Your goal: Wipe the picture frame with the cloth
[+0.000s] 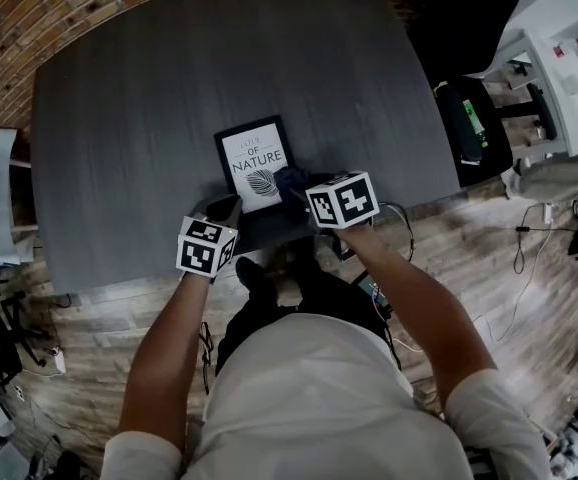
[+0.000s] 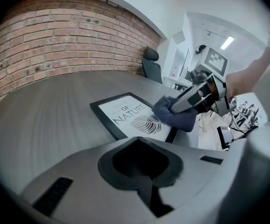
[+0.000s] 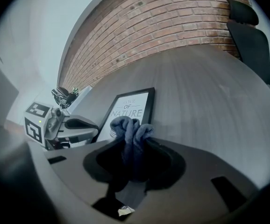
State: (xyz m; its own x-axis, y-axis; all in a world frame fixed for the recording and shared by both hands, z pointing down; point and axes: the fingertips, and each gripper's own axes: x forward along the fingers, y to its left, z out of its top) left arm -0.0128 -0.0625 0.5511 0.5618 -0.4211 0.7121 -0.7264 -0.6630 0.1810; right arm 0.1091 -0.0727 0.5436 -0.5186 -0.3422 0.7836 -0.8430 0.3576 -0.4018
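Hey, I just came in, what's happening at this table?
A person is at a dark table with a gripper in each hand. The right gripper holds a bunched blue cloth against the near right corner of a picture frame that lies flat on the table. The left gripper is shut and empty, beside the frame's near left corner.

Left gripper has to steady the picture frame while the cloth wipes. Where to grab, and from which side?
Probably the black border at the near-left corner of the picture frame, coming in low from the near side. It lies flat, so only the thin rim offers purchase, and the cloth in the right gripper covers the near-right corner.
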